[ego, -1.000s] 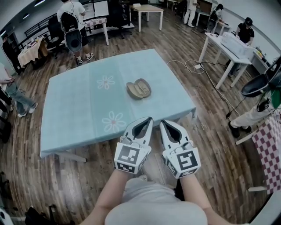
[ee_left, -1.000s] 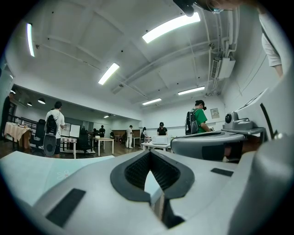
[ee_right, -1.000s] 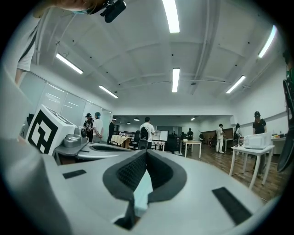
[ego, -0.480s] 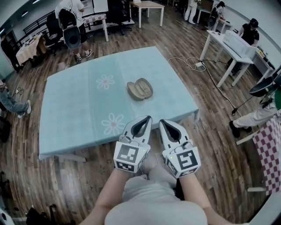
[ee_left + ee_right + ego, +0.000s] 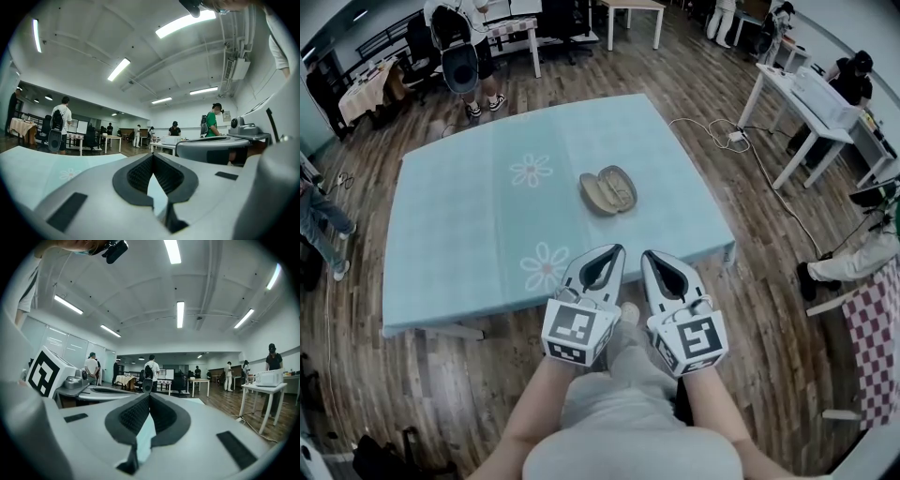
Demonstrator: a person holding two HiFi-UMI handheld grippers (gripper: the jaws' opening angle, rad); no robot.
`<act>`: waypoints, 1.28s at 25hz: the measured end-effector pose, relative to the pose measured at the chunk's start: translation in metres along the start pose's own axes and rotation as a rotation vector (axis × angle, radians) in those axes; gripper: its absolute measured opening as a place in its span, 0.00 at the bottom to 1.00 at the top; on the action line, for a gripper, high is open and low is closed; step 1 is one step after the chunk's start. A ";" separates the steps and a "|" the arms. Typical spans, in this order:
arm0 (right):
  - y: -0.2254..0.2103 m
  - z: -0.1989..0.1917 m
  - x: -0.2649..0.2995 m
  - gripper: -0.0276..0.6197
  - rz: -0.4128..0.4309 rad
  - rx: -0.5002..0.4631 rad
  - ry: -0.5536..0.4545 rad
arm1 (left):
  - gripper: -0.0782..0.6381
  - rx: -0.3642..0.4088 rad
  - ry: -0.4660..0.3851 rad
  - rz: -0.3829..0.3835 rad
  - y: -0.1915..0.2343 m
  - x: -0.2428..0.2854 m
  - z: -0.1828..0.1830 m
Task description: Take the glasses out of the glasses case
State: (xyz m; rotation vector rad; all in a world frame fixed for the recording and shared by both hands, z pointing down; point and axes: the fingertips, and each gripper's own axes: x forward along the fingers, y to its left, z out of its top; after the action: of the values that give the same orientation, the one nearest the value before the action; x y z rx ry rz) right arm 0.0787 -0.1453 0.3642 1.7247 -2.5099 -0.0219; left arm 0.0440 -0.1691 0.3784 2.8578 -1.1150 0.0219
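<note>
An open tan glasses case lies near the middle of a table with a light blue flowered cloth. What it holds is too small to make out. Both grippers hang side by side over the table's near edge, well short of the case, pointing level toward it. My left gripper has its jaws together with nothing between them, as its own view shows. My right gripper is also shut and empty. The case does not show in either gripper view.
Wooden floor surrounds the table. A white table stands at the right with a cable on the floor beside it. A checkered cloth is at the far right. People stand at the back and at the left edge.
Both grippers have moved forward together toward the table, still shut. The table and case now sit a little closer in the head view.
</note>
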 end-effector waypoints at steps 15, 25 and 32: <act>-0.055 -0.005 0.078 0.05 0.044 0.036 0.032 | 0.12 -0.015 0.018 0.058 0.053 0.066 -0.001; -0.106 -0.008 0.146 0.05 0.117 0.065 0.066 | 0.12 -0.032 0.051 0.117 0.091 0.126 -0.006; -0.129 -0.017 0.188 0.05 0.153 0.060 0.105 | 0.12 -0.050 0.071 0.183 0.124 0.159 -0.005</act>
State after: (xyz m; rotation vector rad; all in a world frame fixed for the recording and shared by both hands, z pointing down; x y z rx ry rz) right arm 0.1334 -0.3665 0.3857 1.5057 -2.5813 0.1522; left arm 0.0768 -0.3671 0.3971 2.6800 -1.3377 0.1033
